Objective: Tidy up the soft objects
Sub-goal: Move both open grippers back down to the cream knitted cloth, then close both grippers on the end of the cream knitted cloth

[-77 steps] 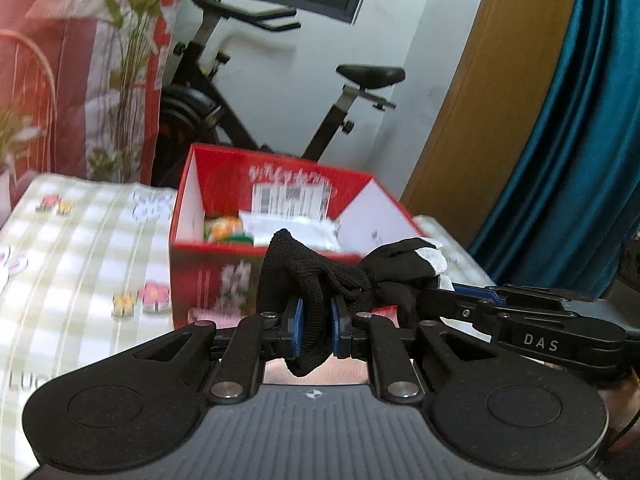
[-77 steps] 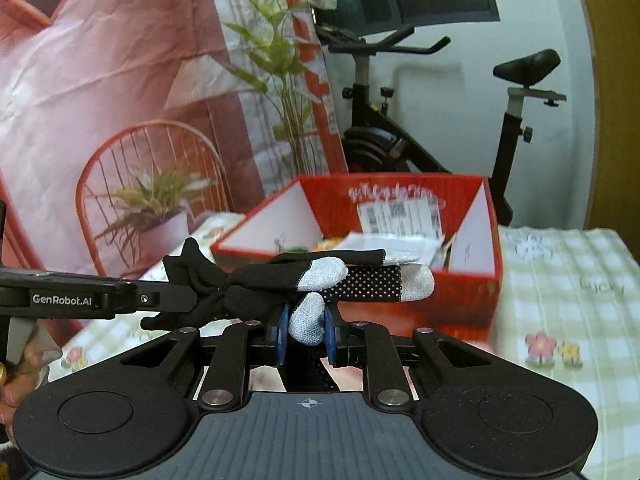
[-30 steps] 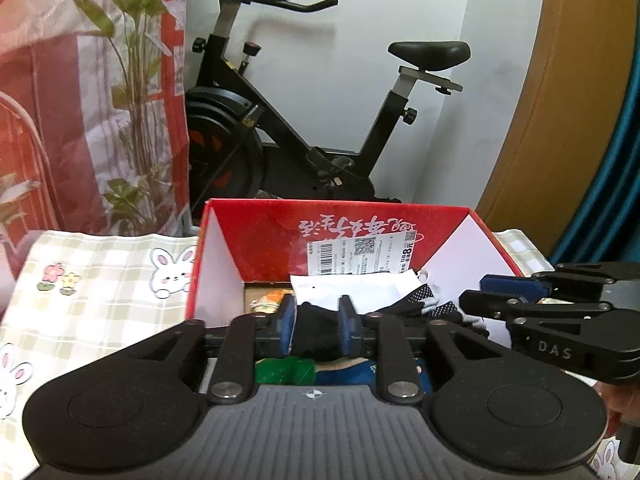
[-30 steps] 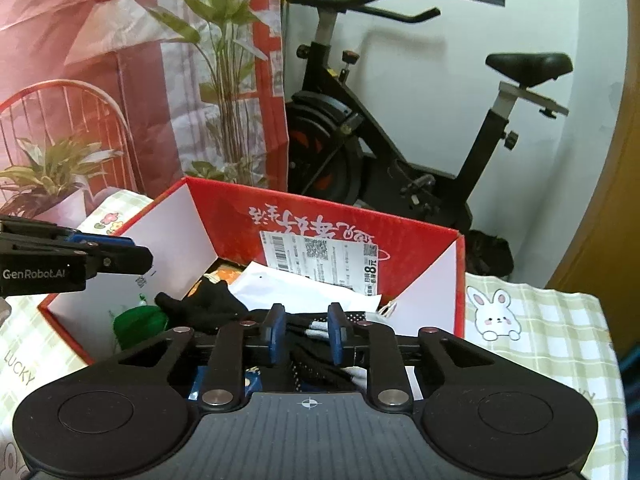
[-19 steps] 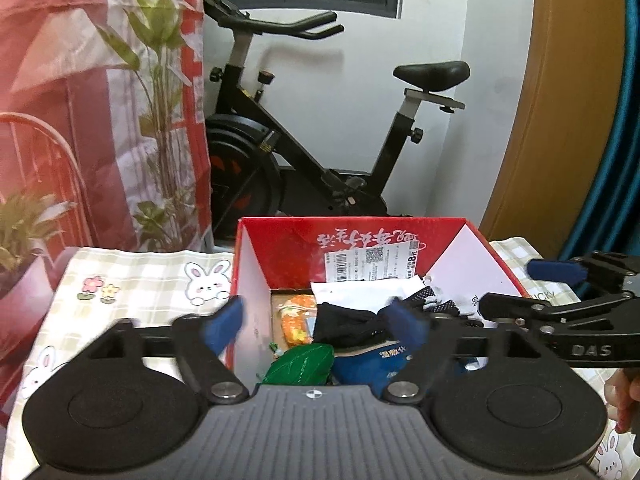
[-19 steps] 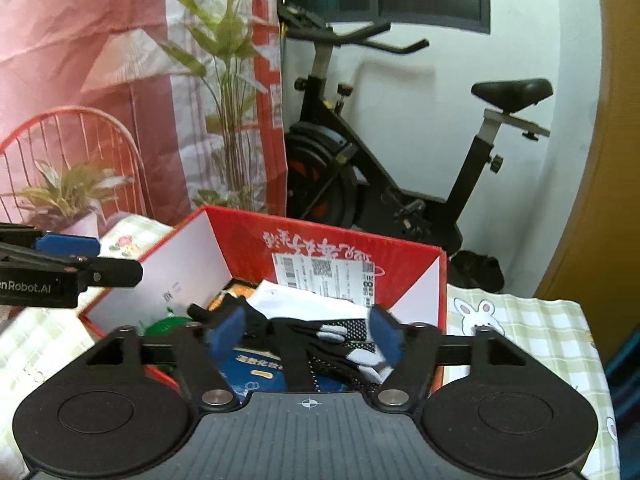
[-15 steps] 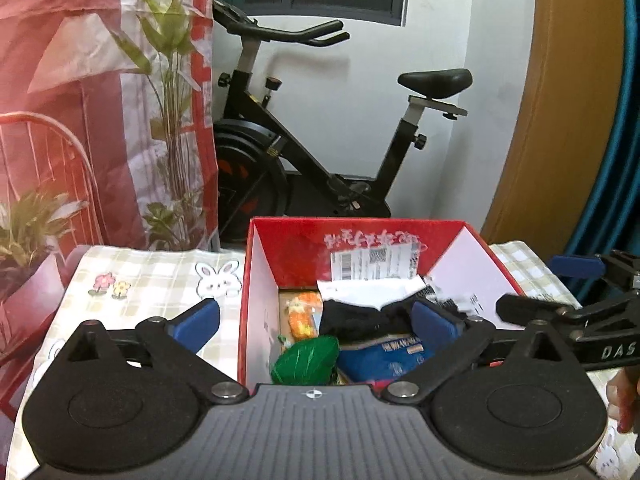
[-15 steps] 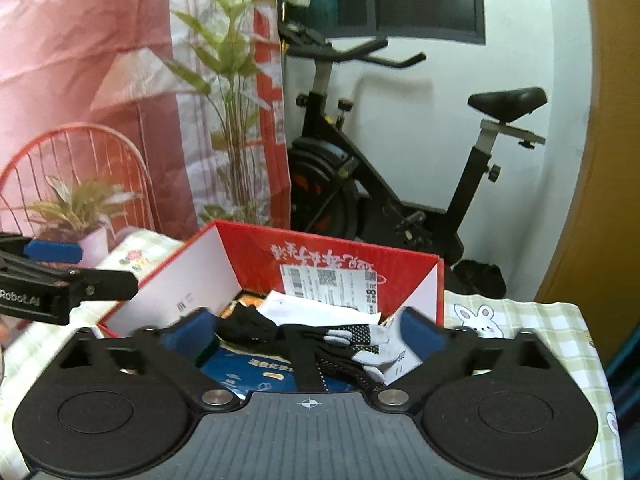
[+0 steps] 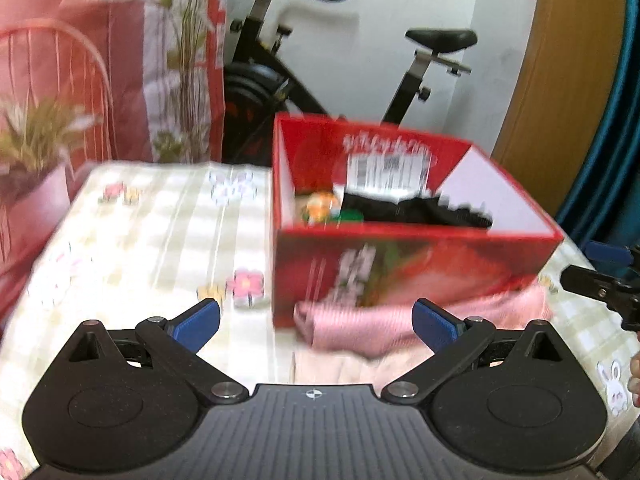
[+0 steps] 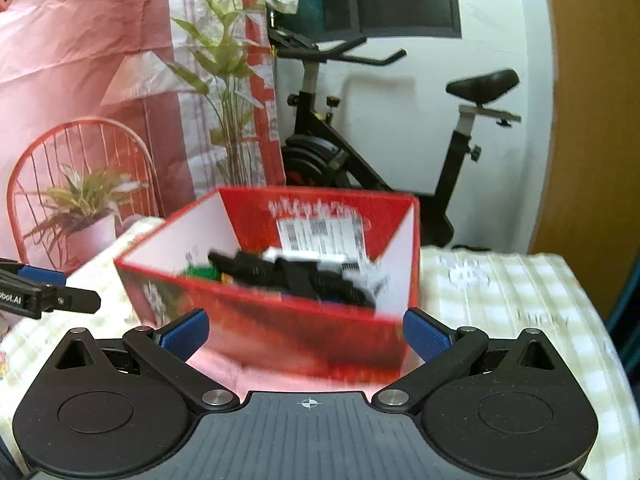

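Note:
A red cardboard box (image 9: 412,264) stands on the checked tablecloth; it also shows in the right wrist view (image 10: 288,320). A black glove (image 9: 420,210) lies inside it, also visible in the right wrist view (image 10: 296,276), among green and orange items. A pink folded cloth (image 9: 400,324) lies on the table against the box's near side, also in the right wrist view (image 10: 248,368). My left gripper (image 9: 316,322) is open and empty, in front of the box. My right gripper (image 10: 306,332) is open and empty, in front of the box.
A checked tablecloth (image 9: 152,248) with flower and rabbit prints covers the table. An exercise bike (image 10: 384,152) stands behind the table. A potted plant (image 10: 84,216) and red chair are at the left. A wooden door and teal curtain (image 9: 608,120) are at the right.
Both grippers let go of the black glove in the box, opened wide and pulled back and down from the box. The pink cloth came into view.

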The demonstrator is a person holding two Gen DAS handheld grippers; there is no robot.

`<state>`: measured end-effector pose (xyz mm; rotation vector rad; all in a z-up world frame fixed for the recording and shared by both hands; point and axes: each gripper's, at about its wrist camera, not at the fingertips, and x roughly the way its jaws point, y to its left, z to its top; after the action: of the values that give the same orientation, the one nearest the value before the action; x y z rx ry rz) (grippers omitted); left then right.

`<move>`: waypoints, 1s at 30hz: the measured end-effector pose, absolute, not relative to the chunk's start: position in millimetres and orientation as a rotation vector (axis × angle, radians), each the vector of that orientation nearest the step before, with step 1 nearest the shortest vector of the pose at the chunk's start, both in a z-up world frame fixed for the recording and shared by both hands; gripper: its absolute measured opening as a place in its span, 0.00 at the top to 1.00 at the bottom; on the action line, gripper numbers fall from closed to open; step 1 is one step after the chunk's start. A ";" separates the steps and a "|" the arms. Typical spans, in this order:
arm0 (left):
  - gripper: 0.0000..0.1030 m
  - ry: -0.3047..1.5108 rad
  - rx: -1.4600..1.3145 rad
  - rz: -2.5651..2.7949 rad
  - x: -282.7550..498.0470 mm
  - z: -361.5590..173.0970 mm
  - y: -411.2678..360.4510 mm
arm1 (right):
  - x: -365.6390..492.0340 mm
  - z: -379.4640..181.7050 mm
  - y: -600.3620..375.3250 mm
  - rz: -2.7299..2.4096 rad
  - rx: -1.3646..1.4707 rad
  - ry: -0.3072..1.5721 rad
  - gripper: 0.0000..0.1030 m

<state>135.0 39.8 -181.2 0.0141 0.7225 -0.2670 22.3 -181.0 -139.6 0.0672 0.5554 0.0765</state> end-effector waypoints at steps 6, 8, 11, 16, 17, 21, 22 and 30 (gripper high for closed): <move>0.04 0.821 -0.014 -0.254 137.1 -224.8 42.3 | 8.2 -191.9 -180.6 0.063 0.110 0.680 0.14; 0.09 0.837 -0.024 -0.252 140.7 -234.7 41.9 | 6.4 -205.4 -179.0 0.057 0.131 0.709 0.20; 0.20 0.861 -0.045 -0.253 147.2 -247.7 42.0 | 8.1 -221.6 -177.7 0.036 0.152 0.734 0.24; 0.38 0.880 -0.109 -0.283 152.0 -262.2 46.7 | 15.7 -233.6 -179.5 0.025 0.175 0.755 0.26; 0.49 0.883 -0.107 -0.300 152.6 -262.6 44.5 | 19.9 -234.2 -181.7 0.026 0.184 0.761 0.27; 0.65 0.875 -0.066 -0.339 146.7 -261.4 34.3 | 28.6 -240.6 -183.3 0.033 0.217 0.783 0.42; 0.67 0.876 -0.064 -0.339 145.9 -261.4 32.9 | 28.9 -241.5 -183.2 0.029 0.231 0.777 0.43; 0.71 0.872 -0.088 -0.352 134.2 -263.6 34.8 | 21.9 -244.1 -184.7 0.018 0.249 0.767 0.64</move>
<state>134.2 34.8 -263.6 -0.0875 0.8716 -0.3515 21.9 -184.7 -244.1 0.2493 0.7671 0.0183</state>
